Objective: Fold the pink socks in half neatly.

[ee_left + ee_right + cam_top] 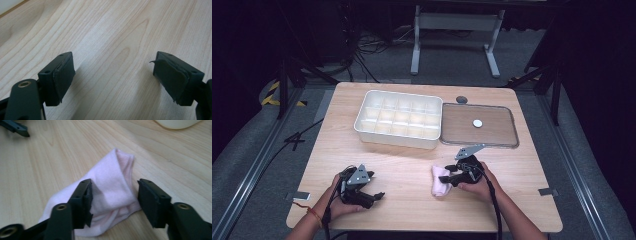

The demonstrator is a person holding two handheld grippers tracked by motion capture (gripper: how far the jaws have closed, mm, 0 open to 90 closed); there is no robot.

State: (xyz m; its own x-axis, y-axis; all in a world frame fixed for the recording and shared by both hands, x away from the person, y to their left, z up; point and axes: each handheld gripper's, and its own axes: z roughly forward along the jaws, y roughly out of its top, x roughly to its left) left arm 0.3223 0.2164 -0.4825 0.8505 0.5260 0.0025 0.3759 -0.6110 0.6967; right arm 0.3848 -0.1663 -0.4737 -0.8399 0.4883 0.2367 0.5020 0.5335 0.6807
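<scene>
A crumpled pale pink cloth (439,185) lies on the wooden table (412,165) near its front edge, right of centre. My right gripper (451,178) points left at it. In the right gripper view the pink cloth (112,177) sits between the jaws of the right gripper (115,197). The left pad touches the fabric and the right pad stands at the cloth's edge without squeezing it. My left gripper (377,186) rests low at the front left, apart from the cloth. In its own view the left gripper (113,75) is open over bare wood.
A white box (362,117) with several compartments stands at the table's back centre. Beside it on the right lies a flat brown tray (479,107) with a small white disc (477,123) on it. A dark round knob (461,99) sits behind the tray.
</scene>
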